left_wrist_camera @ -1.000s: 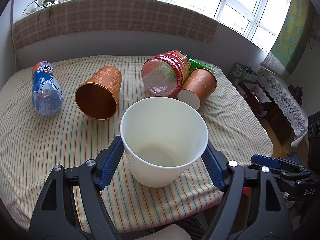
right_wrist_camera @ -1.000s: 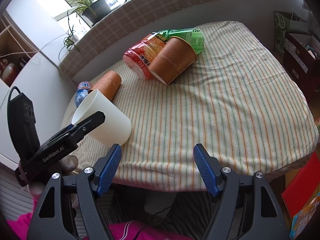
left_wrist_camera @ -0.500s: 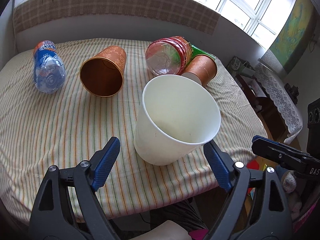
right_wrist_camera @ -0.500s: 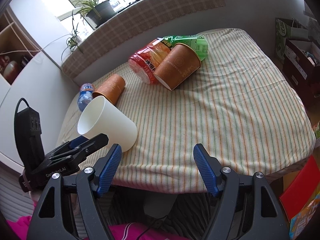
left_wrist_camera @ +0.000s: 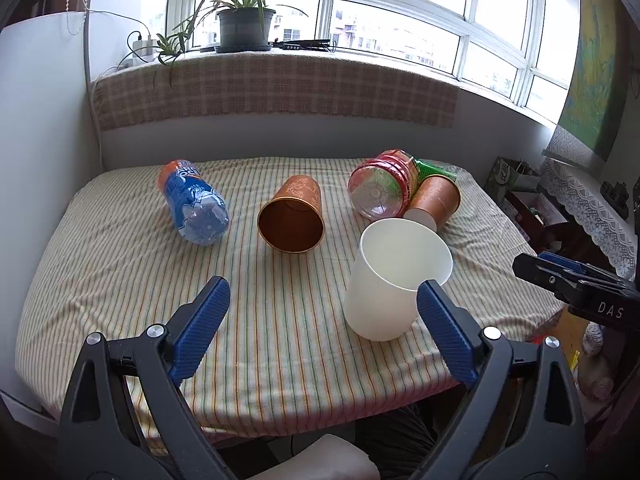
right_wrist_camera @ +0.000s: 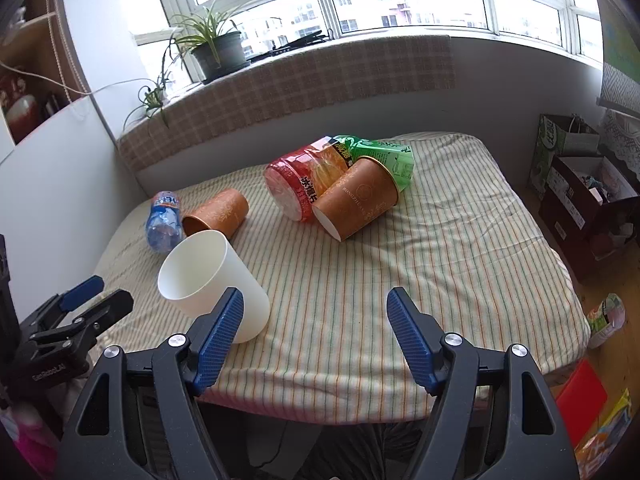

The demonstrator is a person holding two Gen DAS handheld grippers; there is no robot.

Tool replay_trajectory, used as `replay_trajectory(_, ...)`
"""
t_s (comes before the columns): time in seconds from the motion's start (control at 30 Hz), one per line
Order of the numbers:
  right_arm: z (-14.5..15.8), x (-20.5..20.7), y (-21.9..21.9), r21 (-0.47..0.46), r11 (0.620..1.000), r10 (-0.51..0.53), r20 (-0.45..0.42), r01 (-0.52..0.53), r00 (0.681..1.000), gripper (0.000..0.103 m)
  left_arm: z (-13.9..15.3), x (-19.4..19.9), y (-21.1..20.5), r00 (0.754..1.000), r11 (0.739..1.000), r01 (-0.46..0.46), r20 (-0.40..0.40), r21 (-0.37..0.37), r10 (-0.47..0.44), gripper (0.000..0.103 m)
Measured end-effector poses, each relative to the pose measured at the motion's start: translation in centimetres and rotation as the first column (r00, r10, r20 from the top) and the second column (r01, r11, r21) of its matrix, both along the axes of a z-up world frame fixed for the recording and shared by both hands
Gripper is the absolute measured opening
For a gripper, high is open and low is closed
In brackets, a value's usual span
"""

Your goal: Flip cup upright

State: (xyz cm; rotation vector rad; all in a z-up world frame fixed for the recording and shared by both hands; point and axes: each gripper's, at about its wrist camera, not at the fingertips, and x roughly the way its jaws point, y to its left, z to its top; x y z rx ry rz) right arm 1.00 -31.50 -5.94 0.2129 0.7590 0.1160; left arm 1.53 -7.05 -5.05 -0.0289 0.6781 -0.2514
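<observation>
Home: windowsill plant [left_wrist_camera: 245, 20], clothed table [left_wrist_camera: 120, 280].

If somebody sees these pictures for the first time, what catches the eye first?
The white cup stands upright near the front edge of the striped table, free of both open grippers. Behind it, two orange cups and two bottles lie on their sides.

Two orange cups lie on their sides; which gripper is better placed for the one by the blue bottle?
Probably left: the orange cup lies almost straight ahead of the open left gripper; from the right gripper the white cup stands before it.
</observation>
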Motion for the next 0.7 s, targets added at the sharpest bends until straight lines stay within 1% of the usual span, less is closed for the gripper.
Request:
replay_trajectory(0.07, 0.5, -0.4, 0.5, -0.033, 0.999, -0.009, 0.038, 0.011, 0.999, 0.08, 0.9, -0.5, 0.3, 0.998, 1.0, -0.027, 0.049, 0.005, 0.026, 0.101)
replay_trajectory(0.2, 1.2, -1.0, 1.2, -0.098, 0.994, -0.026, 0.105, 0.037, 0.994, 0.081, 2.0, -1.1, 0.8, 0.992, 0.998, -0.061, 0.109, 0.022, 0.058, 0.101)
replay_trajectory(0.33, 1.5, -1.3, 1.5, -0.116, 0.992, -0.029, 0.129, 0.044, 0.991, 0.082, 2.3, -1.1, 1.1, 0.991, 0.997, -0.076, 0.109, 0.006, 0.075, 0.101)
replay_trajectory(0.7, 1.4, -1.4, 1.6, -0.115, 0.992, -0.031, 0.126, 0.045, 0.992, 0.082, 2.8, -1.6, 1.5, 0.988, 0.995, -0.103, 0.119, 0.002, 0.102, 0.101)
